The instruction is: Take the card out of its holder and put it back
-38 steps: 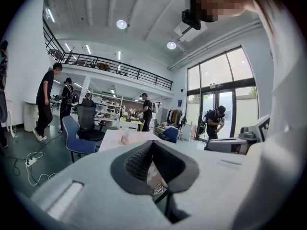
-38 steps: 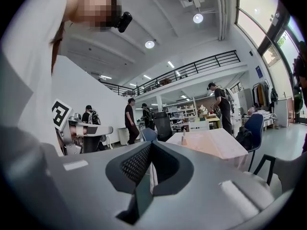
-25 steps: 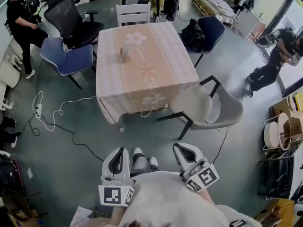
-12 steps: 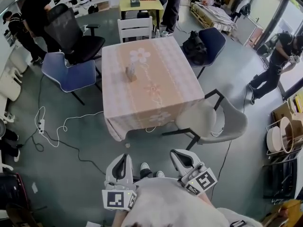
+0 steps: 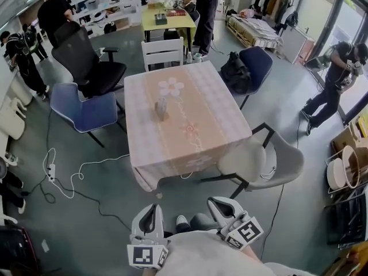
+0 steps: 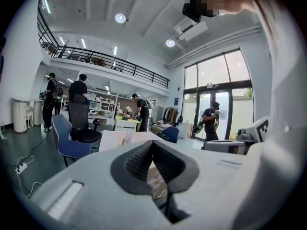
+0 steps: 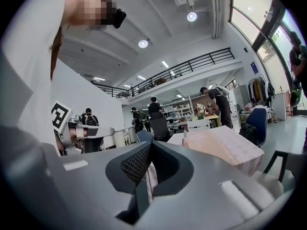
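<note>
Your left tool [image 5: 150, 211] and right tool [image 5: 222, 203] were shut, holding nothing. A grey chair [image 5: 256, 160] stood by the pink table [image 5: 198, 96], where the card holder [image 5: 161, 108] sat.

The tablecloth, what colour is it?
Peachy pink tablecloth with a white flower pattern; clearest in the head view.

Grey chair [image 5: 261, 161] and blue chair [image 5: 80, 109] flank the pink-clothed table [image 5: 201, 114]; white cable [image 5: 103, 160] on floor [image 5: 299, 125]

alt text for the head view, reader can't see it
A table with a pink floral cloth stands ahead, a card holder upright on it. The left gripper and right gripper sit low by the person's body, jaws shut, away from the table.
</note>
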`<state>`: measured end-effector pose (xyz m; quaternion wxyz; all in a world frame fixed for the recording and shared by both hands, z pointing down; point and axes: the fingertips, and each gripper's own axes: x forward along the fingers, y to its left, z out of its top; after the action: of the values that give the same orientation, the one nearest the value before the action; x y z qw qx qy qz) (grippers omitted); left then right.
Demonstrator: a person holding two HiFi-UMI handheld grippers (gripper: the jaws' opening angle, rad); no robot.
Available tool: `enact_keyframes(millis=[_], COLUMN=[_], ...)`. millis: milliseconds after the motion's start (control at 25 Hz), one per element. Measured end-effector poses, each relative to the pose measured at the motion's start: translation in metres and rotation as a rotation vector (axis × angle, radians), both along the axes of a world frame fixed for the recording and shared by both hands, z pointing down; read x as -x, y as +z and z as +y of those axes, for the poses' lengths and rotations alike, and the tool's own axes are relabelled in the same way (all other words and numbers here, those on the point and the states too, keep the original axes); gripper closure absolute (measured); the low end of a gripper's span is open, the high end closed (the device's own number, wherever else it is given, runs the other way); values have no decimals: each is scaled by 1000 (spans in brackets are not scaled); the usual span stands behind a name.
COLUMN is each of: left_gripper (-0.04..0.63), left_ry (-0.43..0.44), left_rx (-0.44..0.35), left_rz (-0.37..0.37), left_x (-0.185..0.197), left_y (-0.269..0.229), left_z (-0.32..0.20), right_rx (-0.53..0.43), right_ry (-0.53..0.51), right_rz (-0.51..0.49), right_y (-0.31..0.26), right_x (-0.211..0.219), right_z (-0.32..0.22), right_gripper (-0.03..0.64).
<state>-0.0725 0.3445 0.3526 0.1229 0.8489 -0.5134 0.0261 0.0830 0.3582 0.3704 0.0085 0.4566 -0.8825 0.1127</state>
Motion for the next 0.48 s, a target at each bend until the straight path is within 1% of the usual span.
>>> enact_keyframes(millis=[80, 200, 280, 480], left_gripper=[595, 595, 595, 595], left_ry=[-5, -21, -28, -45], left_rx=[17, 21, 15, 17], left_rz=[-15, 2, 17, 6], left_x=[5, 8, 7, 0], left_y=[6, 8, 6, 7], left_z=[-2, -8, -13, -27], right_rx=[3, 8, 12, 3], right_ry=[-1, -5, -4, -27], right_rz=[11, 38, 37, 33], right_y=[3, 7, 8, 6], right_x=[3, 4, 3, -2], right_z=[-2, -8, -13, -33], right_gripper=[618, 618, 618, 618])
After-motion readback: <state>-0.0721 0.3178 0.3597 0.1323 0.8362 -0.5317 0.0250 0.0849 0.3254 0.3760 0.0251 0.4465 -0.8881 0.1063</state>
